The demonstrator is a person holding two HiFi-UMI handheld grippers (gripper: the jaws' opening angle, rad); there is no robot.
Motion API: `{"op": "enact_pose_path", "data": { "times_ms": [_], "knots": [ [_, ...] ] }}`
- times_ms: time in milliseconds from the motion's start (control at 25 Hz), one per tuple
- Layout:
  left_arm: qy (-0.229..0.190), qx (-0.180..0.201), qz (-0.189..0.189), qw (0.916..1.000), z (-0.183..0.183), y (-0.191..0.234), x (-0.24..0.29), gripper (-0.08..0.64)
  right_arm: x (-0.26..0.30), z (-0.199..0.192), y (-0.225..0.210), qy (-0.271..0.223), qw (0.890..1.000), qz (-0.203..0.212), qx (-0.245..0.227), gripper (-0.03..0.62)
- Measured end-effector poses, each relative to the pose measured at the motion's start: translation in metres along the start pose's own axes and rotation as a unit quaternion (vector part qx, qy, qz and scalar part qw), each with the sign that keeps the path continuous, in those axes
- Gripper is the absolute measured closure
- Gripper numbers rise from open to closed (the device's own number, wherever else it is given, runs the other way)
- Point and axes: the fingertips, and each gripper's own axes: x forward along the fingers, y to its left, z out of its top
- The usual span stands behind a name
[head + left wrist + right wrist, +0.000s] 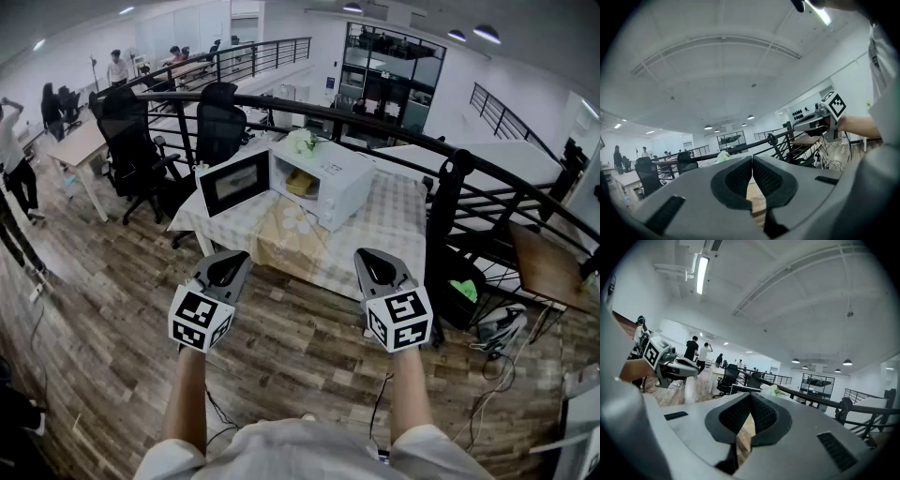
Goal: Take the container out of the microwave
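Holding both tools level and side by side, the person stands well short of the work. The left tongs (228,267) and right tongs (377,265) are each pressed together at the tips with nothing between them. Ahead of both and well apart from them, a white microwave (328,183) sits on a surface (394,230) covered with a checked cloth. Its door (232,182) hangs open on the left tongs' side.

The container (300,182), a yellowish shape, rests inside the cavity, ahead of and between the two tongs. What it holds, if anything, is too small to tell. A pale green bunch (302,141) lies on the microwave's top.

The step in hand looks like the approach. To do it well, the person should come in square to the opening and spread one pair of tongs before entering the cavity. They should also stay clear of the door's edge and take the container by its rim or wall, so it comes out level.
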Motion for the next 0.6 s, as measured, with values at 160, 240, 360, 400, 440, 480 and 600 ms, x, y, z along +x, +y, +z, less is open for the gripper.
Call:
{"op": "enact_pose_path", "data": {
  "times_ms": [160,240,360,400,440,480,600],
  "knots": [
    [0.001,-0.003,0.002,1.0000,-0.001,-0.001,0.012,0.540,0.006,-0.004,-0.011,-0.005,1.000,0.002,0.005,0.578],
    [0.002,-0.005,0.004,1.0000,-0.002,-0.001,0.018,0.540,0.010,-0.008,-0.017,-0.003,1.000,0.007,0.014,0.578],
    [0.004,-0.006,0.011,0.9999,-0.004,-0.003,0.027,0.540,0.016,-0.016,-0.028,0.003,1.000,0.013,0.020,0.578],
    [0.005,-0.007,0.014,0.9999,-0.006,-0.004,0.031,0.540,0.018,-0.018,-0.032,0.002,1.000,0.015,0.023,0.578],
    [0.007,-0.009,0.016,0.9998,-0.008,-0.006,0.035,0.540,0.020,-0.020,-0.036,-0.001,0.999,0.017,0.027,0.578],
    [0.010,-0.010,0.019,0.9997,-0.011,-0.008,0.039,0.540,0.022,-0.023,-0.039,-0.006,0.999,0.020,0.033,0.578],
    [0.021,-0.017,0.025,0.9993,-0.020,-0.010,0.050,0.540,0.030,-0.029,-0.047,-0.013,0.998,0.035,0.045,0.580]
  ]
}}
